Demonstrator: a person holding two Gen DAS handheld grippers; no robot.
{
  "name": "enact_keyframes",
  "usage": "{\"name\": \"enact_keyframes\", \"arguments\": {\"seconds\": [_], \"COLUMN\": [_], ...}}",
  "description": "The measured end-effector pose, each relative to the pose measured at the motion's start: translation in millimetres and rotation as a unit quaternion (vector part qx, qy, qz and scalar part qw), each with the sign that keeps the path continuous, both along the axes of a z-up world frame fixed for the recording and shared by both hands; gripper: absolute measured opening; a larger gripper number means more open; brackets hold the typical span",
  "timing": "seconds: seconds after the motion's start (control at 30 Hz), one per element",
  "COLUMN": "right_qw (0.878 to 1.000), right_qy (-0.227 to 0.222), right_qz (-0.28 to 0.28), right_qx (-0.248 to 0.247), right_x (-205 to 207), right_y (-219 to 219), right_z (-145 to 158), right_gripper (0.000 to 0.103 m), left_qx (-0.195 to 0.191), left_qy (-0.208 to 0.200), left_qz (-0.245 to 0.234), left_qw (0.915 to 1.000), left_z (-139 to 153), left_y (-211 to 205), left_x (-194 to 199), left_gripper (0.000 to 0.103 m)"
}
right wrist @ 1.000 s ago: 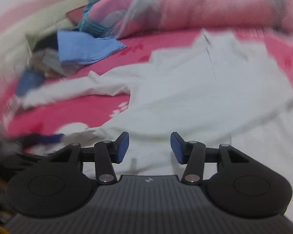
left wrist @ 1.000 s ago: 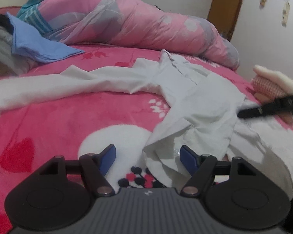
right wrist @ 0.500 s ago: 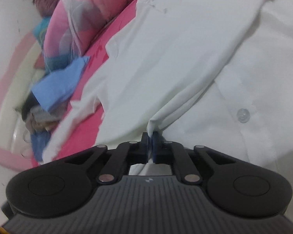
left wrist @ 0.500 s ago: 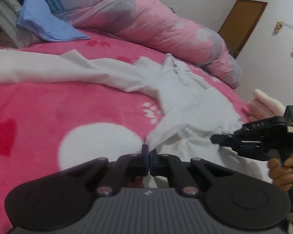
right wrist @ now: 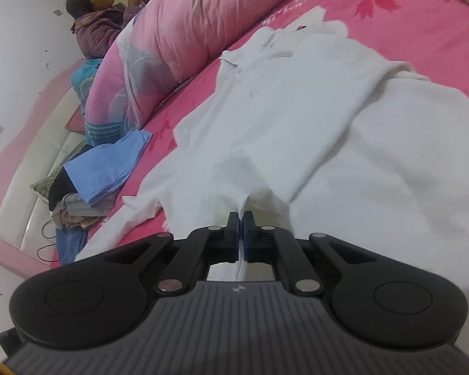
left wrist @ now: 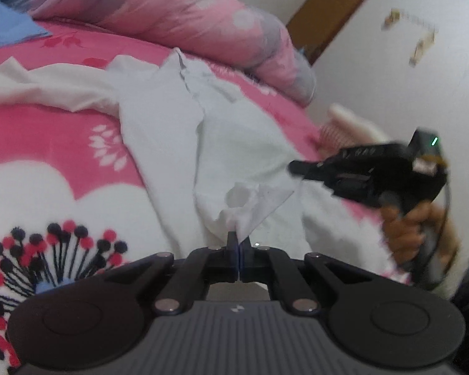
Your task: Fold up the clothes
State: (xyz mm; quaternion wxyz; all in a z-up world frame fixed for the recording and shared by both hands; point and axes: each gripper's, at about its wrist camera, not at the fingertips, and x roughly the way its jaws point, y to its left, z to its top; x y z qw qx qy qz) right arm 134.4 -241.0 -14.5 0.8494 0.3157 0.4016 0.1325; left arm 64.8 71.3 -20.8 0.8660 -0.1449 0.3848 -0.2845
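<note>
A white shirt [left wrist: 240,131] is spread across a pink flowered bedspread [left wrist: 47,131], its collar toward the far side and one sleeve trailing off to the left. The left gripper [left wrist: 238,243] is pressed together on a bunched edge of the shirt at the near side, the fabric rising in a small peak from between its jaws. The right gripper [right wrist: 241,218] is likewise pinched on a fold of the same shirt [right wrist: 297,118]; in the left wrist view it is seen to the right, held by a hand [left wrist: 412,228]. A rolled pink quilt [right wrist: 178,31] lies along the far edge, and a blue cloth [right wrist: 109,165] rests on a heap at the far left.
</note>
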Motion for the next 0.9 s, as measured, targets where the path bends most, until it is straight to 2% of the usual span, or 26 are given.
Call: {"name": "enact_keyframes", "arguments": {"seconds": [0.1,0.13,0.2,0.23,0.27,0.33,0.37,0.43,0.5,0.57,0.67,0.73,0.9], "right_qw": [1.0,1.0,0.999,0.999,1.0,1.0,1.0,1.0,1.0,0.999,0.998,0.996,0.991], "right_qy": [0.018,0.022,0.026,0.026,0.025,0.022,0.021,0.013,0.0,-0.015,-0.031,-0.029,-0.004], "right_qz": [-0.005,-0.006,-0.006,-0.006,-0.006,-0.008,-0.01,-0.015,-0.022,-0.032,-0.059,-0.08,-0.115], "right_qx": [-0.008,-0.017,-0.025,-0.021,-0.016,-0.005,-0.003,-0.005,-0.007,-0.006,0.007,0.017,0.064], "right_x": [-6,-8,-12,-14,-16,-20,-22,-26,-31,-32,-23,-7,46], "right_y": [-6,-5,-5,-6,-8,-14,-17,-26,-38,-52,-77,-92,-122], "right_z": [-17,-23,-33,-36,-38,-38,-36,-31,-23,-14,-7,-6,-21], "right_gripper": [0.001,0.002,0.004,0.005,0.005,0.007,0.009,0.024,0.03,0.031,0.031,0.031,0.032], "left_qx": [0.069,0.081,0.08,0.075,0.071,0.071,0.07,0.067,0.053,0.038,0.027,0.032,0.097], "left_qy": [-0.022,-0.022,-0.013,-0.013,-0.015,-0.033,-0.043,-0.062,-0.074,-0.089,-0.113,-0.124,-0.128], "left_qz": [0.007,0.008,0.012,0.014,0.016,0.028,0.032,0.039,0.046,0.051,0.025,-0.013,-0.087], "left_qw": [0.9974,0.9965,0.9966,0.997,0.9972,0.9966,0.9961,0.995,0.9947,0.994,0.9929,0.9917,0.9832], "left_z": [-10,-11,-12,-9,-7,1,6,15,25,35,46,47,24], "left_y": [-12,-14,-10,-6,-2,4,8,16,23,26,10,-11,-59], "left_x": [-2,-1,0,-1,-1,-6,-8,-11,-12,-11,-4,0,5], "left_gripper": [0.002,0.004,0.01,0.019,0.042,0.068,0.069,0.069,0.069,0.069,0.067,0.065,0.057]}}
